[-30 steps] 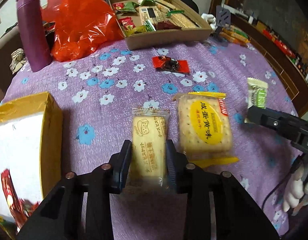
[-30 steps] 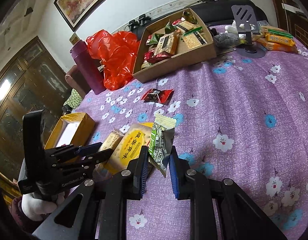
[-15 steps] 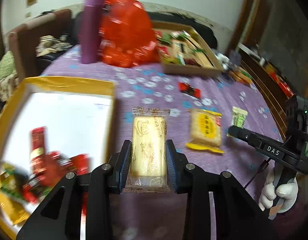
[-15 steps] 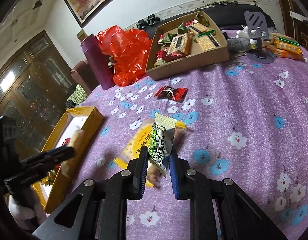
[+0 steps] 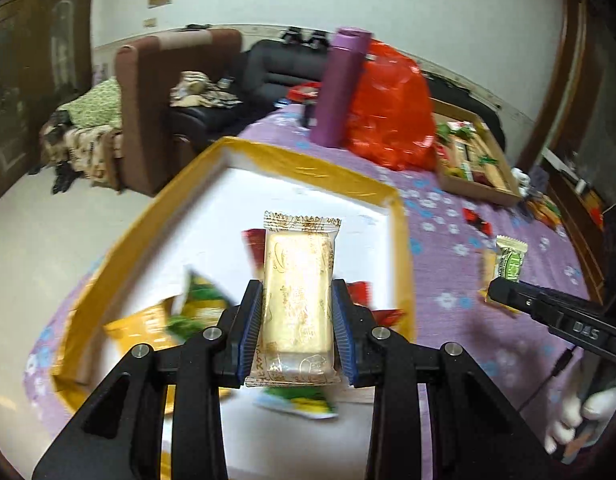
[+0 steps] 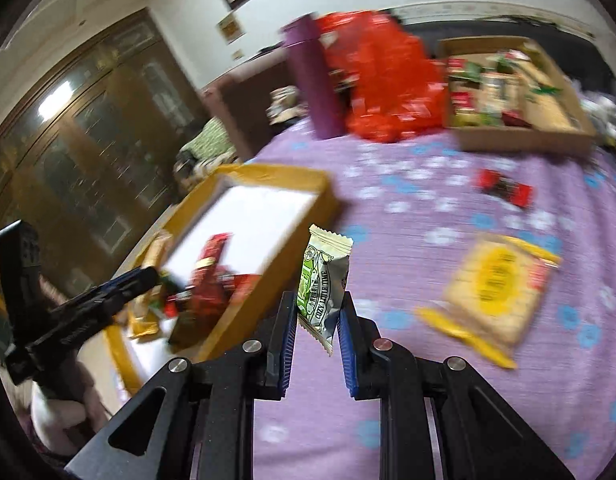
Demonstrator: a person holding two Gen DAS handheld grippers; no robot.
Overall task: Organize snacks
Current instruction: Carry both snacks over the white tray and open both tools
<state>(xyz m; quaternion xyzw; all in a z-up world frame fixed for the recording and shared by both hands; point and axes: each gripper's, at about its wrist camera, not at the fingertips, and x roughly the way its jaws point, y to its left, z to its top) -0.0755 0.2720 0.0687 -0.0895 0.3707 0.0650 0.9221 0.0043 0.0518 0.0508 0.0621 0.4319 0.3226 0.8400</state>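
Left gripper (image 5: 296,322) is clamped on the biscuit pack (image 5: 297,296), held lengthwise between the jaws, centre frame, hanging over the yellow box (image 5: 400,240) where other snacks already lie. The sensible move: get lower over the white floor of the box, clear of the rim, then open so the pack drops flat. Right gripper (image 6: 318,322) pinches the green packet (image 6: 322,280) upright, centre frame, just beside the box's near wall. One cracker pack (image 6: 496,284) sits on the purple bench (image 6: 428,184), right of frame.
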